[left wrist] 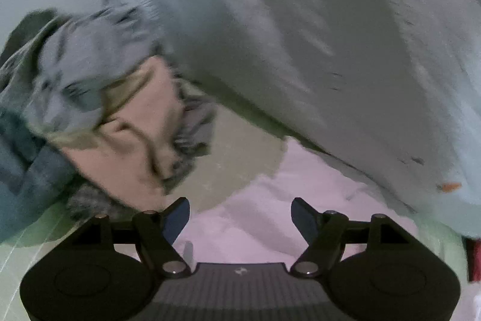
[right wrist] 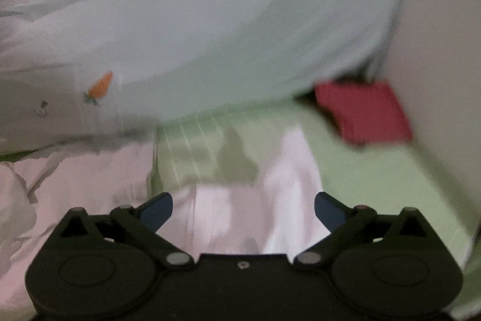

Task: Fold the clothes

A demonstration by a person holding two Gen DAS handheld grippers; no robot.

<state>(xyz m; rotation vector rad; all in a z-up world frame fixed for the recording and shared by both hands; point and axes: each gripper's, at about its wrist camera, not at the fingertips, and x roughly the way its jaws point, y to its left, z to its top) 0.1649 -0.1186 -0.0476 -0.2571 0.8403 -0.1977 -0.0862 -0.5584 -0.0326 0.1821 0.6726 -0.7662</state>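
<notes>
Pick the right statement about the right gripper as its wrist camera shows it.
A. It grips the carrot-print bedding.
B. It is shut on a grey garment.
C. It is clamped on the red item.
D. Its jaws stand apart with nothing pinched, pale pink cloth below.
D: the right gripper has its blue-padded jaws spread wide, with only the pale pink cloth lying beneath the gap.

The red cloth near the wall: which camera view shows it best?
The right wrist view. There the red cloth lies whole, though blurred, on the green sheet beside the pale duvet. The left wrist view shows only a red sliver at its right edge.
</notes>
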